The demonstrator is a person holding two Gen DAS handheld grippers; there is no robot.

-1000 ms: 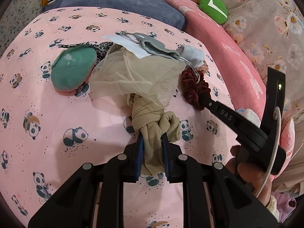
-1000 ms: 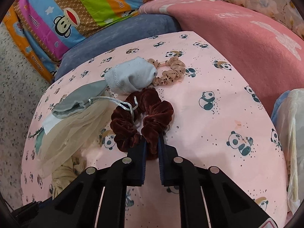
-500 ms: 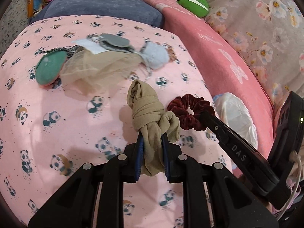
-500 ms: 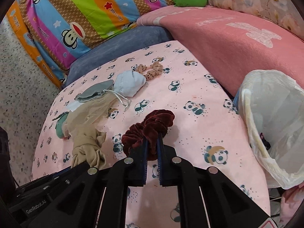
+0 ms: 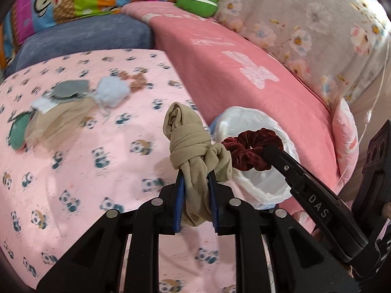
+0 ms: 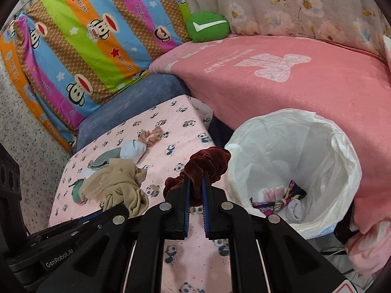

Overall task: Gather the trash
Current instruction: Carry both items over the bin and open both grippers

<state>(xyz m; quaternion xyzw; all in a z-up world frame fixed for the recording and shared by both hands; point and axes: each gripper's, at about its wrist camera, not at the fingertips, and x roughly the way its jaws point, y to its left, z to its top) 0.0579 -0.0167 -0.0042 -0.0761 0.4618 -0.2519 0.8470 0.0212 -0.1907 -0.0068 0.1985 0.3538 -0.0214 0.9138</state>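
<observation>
The step in hand seemed to be carrying two pieces to the white plastic-lined waste bin (image 6: pixel 317 171) that stood at the edge of the pink panda-print sheet (image 5: pixel 73 166), between it and the coral-pink blanket (image 6: pixel 293 85). To do it well, each piece should probably be brought fully above the bin mouth before the jaws let go, because soft cloth can catch on the thin liner rim and slide outside. It would also be wise to drop them one after the other, so that the two tools do not knock together over the narrow opening.

The left gripper (image 5: pixel 195 183) was clenched on the knotted beige stocking bundle (image 5: pixel 193 146), which stood up between its blue pads and hung above the sheet, just beside the bin but not yet over it. The right gripper (image 6: pixel 195 183) was clenched on the dark red velvet scrunchie (image 6: pixel 202 168), which bulged out beyond its fingertips. In the left wrist view this scrunchie appeared in front of the bin mouth, while in the right wrist view the bin lay to the right of the jaws. Some colourful cloth already lay in the bin.

On the sheet, well apart from both tools, remained a light blue sock (image 5: pixel 113 91), a grey pouch (image 5: pixel 69 89) and a sheer beige net cloth (image 5: pixel 56 122).
</observation>
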